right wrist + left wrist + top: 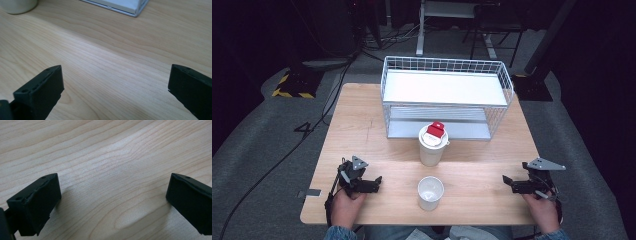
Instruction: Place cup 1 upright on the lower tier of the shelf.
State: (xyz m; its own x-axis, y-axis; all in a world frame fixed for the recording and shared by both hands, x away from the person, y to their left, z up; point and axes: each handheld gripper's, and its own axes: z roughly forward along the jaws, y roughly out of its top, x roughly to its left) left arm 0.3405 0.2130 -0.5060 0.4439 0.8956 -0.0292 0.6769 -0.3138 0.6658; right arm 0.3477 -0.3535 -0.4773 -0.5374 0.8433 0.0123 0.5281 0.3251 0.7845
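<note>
The left tongs (374, 181) and right tongs (508, 182) sat wide open and held nothing, near the front corners of the light wooden desk (362, 130). Bare wood lay between them. The small white open cup (430, 192) stood near the front edge, just before the tall white lidded cup (432, 145).

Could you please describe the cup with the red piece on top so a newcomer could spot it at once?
Start at the white wire basket at the table's far side. Just in front of it stands the taller white cup. Unlike the shorter open cup nearer the person, it is lidded, with a red piece on top.
</note>
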